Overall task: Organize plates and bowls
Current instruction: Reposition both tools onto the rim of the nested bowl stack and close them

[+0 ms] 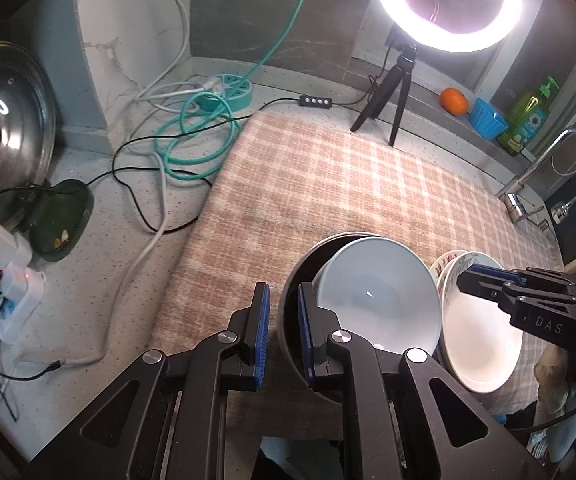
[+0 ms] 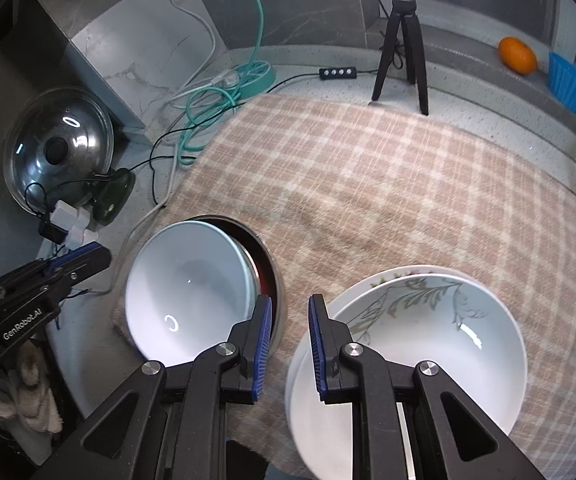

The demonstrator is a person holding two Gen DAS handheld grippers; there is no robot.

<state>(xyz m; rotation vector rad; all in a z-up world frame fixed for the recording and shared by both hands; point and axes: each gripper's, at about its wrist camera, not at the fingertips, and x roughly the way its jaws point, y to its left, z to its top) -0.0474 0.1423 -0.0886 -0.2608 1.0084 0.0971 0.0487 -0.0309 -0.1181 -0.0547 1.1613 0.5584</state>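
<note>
While I hold both tongs angled down over the checked cloth [image 2: 388, 184], the biggest thing under them, it covers the counter ahead of both pairs of fingers; on its near edge, straight before my left gripper [image 1: 283, 334], sits a metal pot [image 1: 288, 308] with a pale blue bowl [image 1: 376, 296] tilted inside it, leaning on the rim; to the right of that, just ahead of my right gripper [image 2: 290, 346], is a stack of white leaf-patterned bowls [image 2: 420, 344], close beside the pot but apart from it; the left tongs' jaws stand a narrow gap apart with one pad either side of the pot's wall, pressing on nothing; the right tongs are likewise nearly closed and empty, one pad beside the stack's rim; far beyond the fingers stand a ring light [image 1: 446, 0] on its tripod [image 1: 392, 92], and an orange [image 2: 517, 55].
</note>
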